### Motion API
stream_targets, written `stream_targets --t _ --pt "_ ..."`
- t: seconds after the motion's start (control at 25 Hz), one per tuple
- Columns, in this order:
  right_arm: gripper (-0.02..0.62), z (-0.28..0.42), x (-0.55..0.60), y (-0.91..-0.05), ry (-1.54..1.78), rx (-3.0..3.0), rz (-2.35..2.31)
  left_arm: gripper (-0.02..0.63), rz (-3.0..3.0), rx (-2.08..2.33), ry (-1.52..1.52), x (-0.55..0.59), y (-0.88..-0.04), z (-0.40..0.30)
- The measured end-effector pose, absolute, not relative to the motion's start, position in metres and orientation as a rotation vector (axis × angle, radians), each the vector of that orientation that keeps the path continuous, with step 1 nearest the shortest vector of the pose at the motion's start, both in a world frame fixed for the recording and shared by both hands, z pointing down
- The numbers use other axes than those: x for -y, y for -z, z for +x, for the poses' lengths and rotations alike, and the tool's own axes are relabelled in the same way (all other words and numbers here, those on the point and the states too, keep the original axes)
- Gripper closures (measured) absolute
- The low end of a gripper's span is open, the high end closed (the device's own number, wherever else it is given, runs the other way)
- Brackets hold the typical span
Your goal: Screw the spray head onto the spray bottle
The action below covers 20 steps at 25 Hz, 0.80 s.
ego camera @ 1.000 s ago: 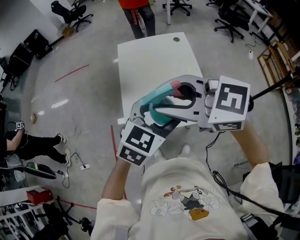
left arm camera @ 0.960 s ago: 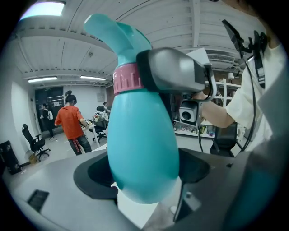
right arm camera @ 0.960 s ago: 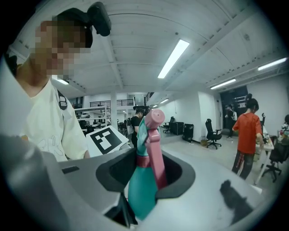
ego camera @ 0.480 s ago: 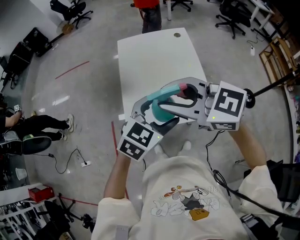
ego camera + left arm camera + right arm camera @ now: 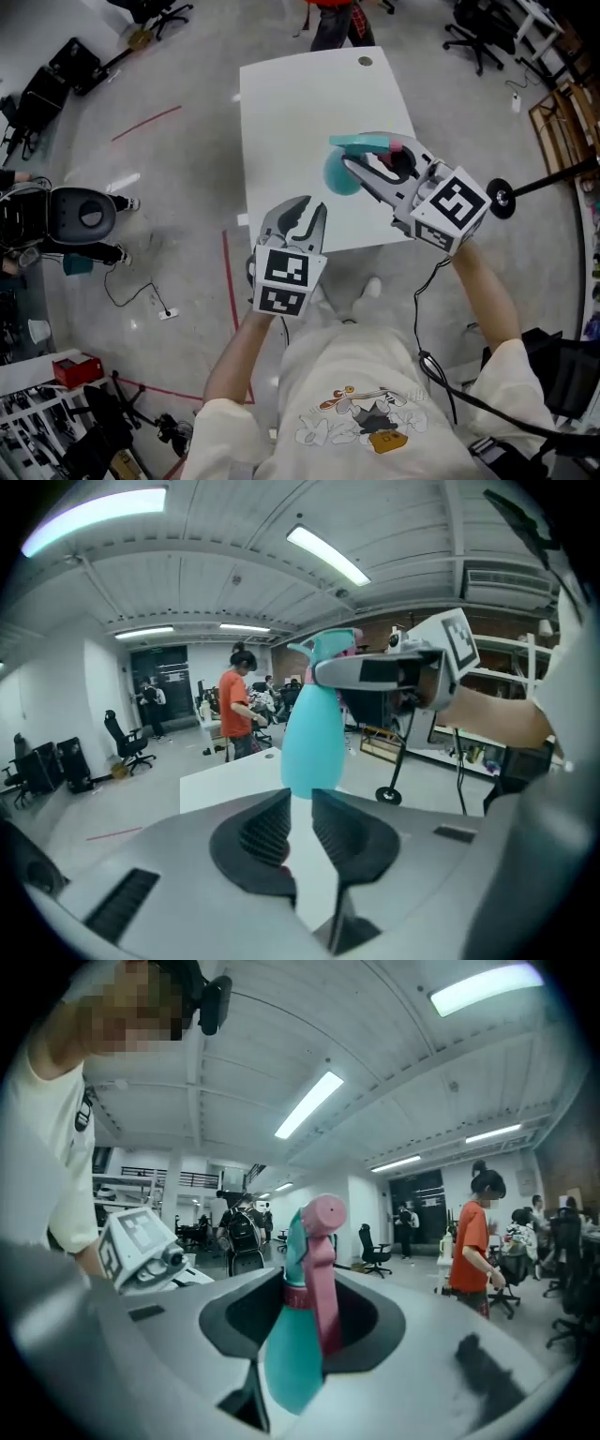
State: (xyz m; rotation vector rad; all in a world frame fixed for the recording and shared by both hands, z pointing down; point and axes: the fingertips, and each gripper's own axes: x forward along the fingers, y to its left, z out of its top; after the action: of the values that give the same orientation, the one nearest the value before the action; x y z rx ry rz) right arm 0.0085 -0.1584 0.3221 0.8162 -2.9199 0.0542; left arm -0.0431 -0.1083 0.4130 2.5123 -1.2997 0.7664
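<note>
Leftmost, my left gripper hovers near the table's near edge. Its fingers have just been closing to a narrow slit, with nothing between them. They would have to spread again before they could take anything round.

Further right and a little farther off, the spray bottle hangs in the air over the right part of the table, touching nothing but my right gripper. Those fingers are clamped at the neck, just under the pink spray head, which already sits on the bottle; I cannot tell how far it is screwed down.

I judge the teal body light and thin-walled, smooth and rounded, so it may slip or dent under a hard pinch. The stiff collar at the neck is the safer hold. For twisting, the left fingers should take the wide belly, low down, squeezing gently.

Little stands in the way, I think: the table below looks bare. A person in an orange top stands beyond its far end, and a black stand rises well apart at the right.
</note>
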Motion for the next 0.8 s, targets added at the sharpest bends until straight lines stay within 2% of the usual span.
stream_targets --t 0.04,0.12,0.48,0.8 --pt "0.462 0.011 0.174 -0.333 -0.055 2.905 0.864 0.553 2.494 1.323 -0.753 0.117 -0.417 -0.042" --pt "0.462 0.010 0.201 -0.360 -0.038 2.858 0.937 0.598 2.459 1.340 -0.723 0.128 -0.426 -0.042" --pt "0.462 -0.008 0.279 -0.504 -0.139 2.760 1.049 0.600 2.330 1.413 -0.656 0.147 -0.459 -0.051" --pt "0.462 -0.035 0.302 -0.615 -0.166 2.666 0.991 0.600 2.263 1.437 -0.655 0.173 -0.511 -0.064"
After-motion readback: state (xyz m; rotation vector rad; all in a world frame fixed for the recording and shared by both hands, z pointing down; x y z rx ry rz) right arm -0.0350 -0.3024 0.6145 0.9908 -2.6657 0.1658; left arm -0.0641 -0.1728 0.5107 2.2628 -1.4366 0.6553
